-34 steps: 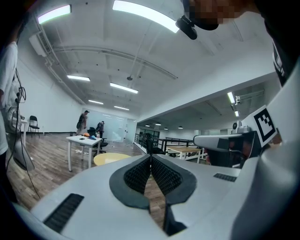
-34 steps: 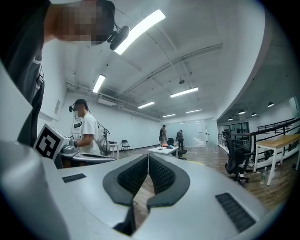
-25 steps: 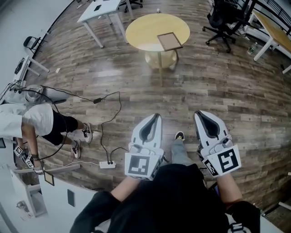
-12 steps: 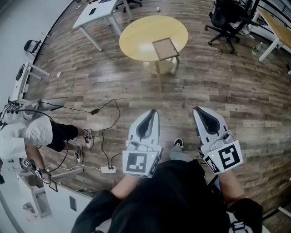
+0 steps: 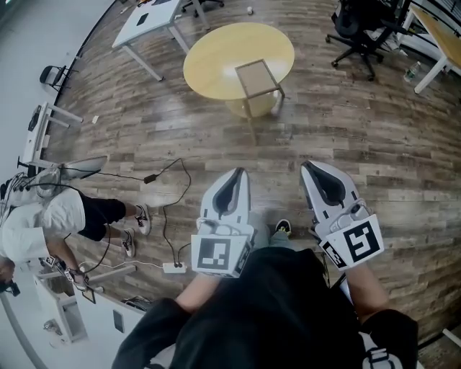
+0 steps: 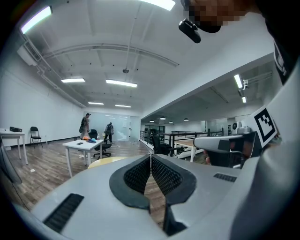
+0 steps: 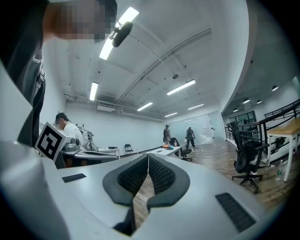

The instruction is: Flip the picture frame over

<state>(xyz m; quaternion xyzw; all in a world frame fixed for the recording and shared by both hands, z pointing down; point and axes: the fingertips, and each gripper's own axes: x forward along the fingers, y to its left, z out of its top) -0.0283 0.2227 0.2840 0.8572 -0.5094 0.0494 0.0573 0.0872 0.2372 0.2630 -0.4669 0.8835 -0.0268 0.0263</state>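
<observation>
The white left gripper [image 5: 239,173] and the white right gripper [image 5: 305,166] are side by side but apart, each with its jaws closed and empty. Well ahead of the jaws stands a round yellow wooden table [image 5: 216,58]. A brown rectangular picture frame [image 5: 258,78] lies at its nearer edge. Left of the left jaws, a white power strip [image 5: 173,267] lies on the wood-plank floor [image 5: 374,137].

This is looking like a big open-plan office or lab hall. Long strip lights [image 6: 121,83] are glowing on a high white ceiling, and wood-plank flooring [image 5: 360,137] is running wall to wall. A white table [image 5: 155,21], a round table [image 5: 216,61] and a rolling office chair [image 5: 356,25] are standing about (a power strip [image 5: 171,268] is lying on the floor).
</observation>
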